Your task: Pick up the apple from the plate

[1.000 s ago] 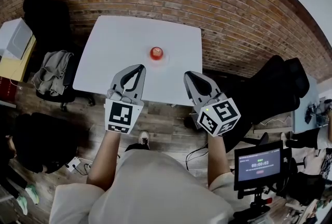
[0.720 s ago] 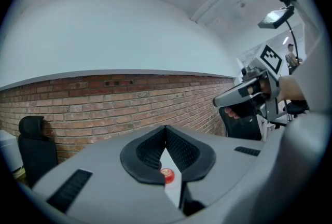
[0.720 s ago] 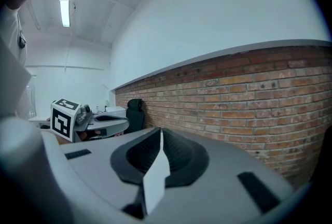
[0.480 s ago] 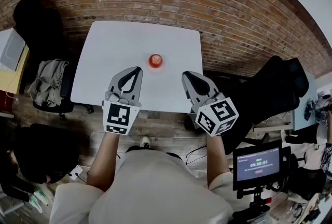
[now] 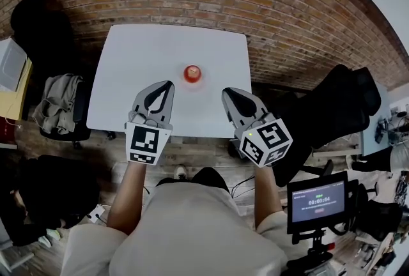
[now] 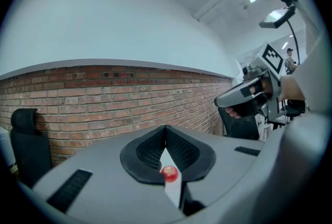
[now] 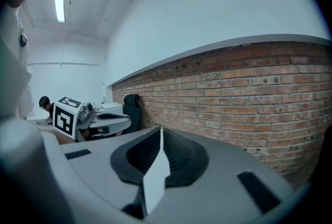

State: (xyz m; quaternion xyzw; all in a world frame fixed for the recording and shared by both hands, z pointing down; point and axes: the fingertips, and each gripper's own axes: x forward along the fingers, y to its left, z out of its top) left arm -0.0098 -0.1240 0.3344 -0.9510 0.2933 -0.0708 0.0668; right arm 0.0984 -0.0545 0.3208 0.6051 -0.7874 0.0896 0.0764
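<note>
A red apple [image 5: 192,73] sits on a small white plate [image 5: 201,79] near the middle of the white table [image 5: 134,64]. My left gripper [image 5: 169,85] hovers over the table's near part, just short and left of the apple, with its jaws shut and empty. My right gripper [image 5: 225,92] hangs to the apple's right at the same depth, also shut and empty. In the left gripper view the apple [image 6: 169,172] shows through the hollow below the closed tips of the left gripper [image 6: 166,128]. The right gripper view shows the right gripper [image 7: 160,129] shut, with only a sliver of table.
A brick wall [image 5: 268,6] runs behind the table. A chair draped with clothes [image 5: 61,99] stands at the left, a black chair [image 5: 339,105] at the right. A small screen on a stand [image 5: 317,201] is at the lower right.
Both grippers have come a little nearer to the apple, over the table's near edge. Their jaws stayed shut.
</note>
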